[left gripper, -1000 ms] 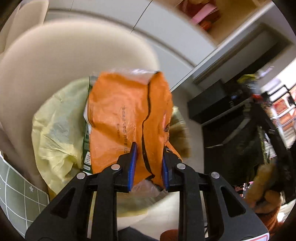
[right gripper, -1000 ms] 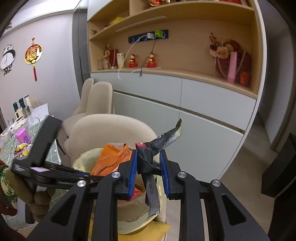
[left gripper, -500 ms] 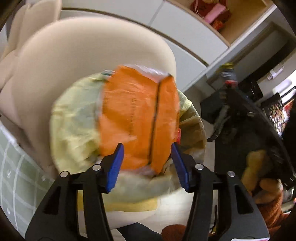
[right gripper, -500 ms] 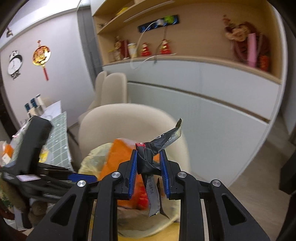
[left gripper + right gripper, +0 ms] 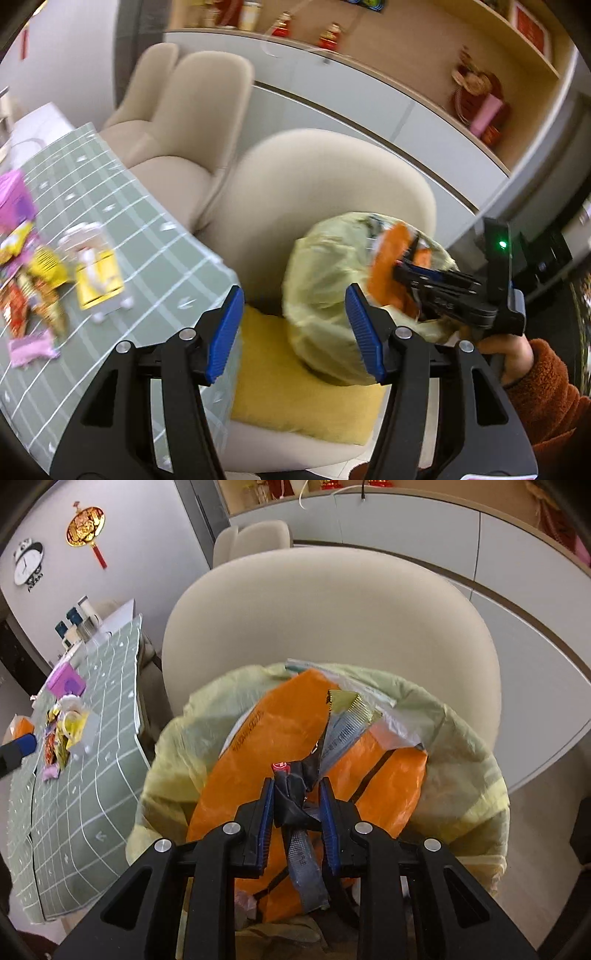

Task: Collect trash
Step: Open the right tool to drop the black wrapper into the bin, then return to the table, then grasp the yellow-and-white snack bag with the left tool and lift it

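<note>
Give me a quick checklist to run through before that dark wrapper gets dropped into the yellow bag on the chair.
1. Dark wrapper gripped between the right gripper fingers: ok.
2. Wrapper over the mouth of the yellow bag: ok, it hangs above the orange packet inside.
3. Left gripper out of the way: ok, empty, its fingers have just been opening, and it now faces the table edge.
4. Bag steady on the beige chair: cannot tell, nothing holds it.
5. Room left in the bag: cannot tell, the orange packet fills most of the opening.
6. More trash waiting on the green tablecloth: ok.
</note>
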A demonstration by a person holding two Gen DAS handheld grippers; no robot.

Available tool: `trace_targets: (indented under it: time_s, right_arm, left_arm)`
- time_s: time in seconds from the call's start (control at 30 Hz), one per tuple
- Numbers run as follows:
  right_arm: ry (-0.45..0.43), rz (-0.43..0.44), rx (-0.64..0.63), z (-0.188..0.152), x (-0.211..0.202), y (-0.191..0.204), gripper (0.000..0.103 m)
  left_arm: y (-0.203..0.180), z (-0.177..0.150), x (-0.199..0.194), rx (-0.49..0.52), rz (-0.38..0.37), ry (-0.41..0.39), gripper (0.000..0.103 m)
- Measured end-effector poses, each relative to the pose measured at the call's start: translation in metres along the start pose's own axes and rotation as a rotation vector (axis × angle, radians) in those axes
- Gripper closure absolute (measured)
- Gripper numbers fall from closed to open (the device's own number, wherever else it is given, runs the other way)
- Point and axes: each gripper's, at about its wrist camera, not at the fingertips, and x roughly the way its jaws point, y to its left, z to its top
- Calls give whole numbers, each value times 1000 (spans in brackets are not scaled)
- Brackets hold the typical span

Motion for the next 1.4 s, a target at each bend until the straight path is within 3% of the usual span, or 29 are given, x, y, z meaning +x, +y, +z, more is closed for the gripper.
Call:
trace_targets:
  time_s: [0.17,0.23,0.37,0.57,0.87,1.07,1.27,1.4]
  right_arm:
    - [45,-24,17,-12,1,-4,79]
    - [15,-23,44,-14,-8,-5,77]
    - [-50,-29,81,-17,-26,-3,52]
    - [-144,-61,83,-28,-59,23,45]
    - [-340,22,-8,-25,-111,107,37]
    - [-292,103,-113,-15,-93,189,37]
    - [-232,139,-167,-18,-76,252,37]
    - [-201,165,-213,-28,-69,285,37]
  left_arm:
    - [36,-10,-11,-72,18,0,49]
    - [43,-13,-12,-86,24,2,49]
    - [52,-22,-19,-96,22,8,49]
    - [68,-31,-42,-72,52,-13,49]
    - [145,-49,-92,-149,156,-96,49]
    - [222,-70,-132,-234,226,-150,49]
    - [284,-78,-149,-184,205,-173,47]
    - [320,-58,-142,-77,149,-143,45]
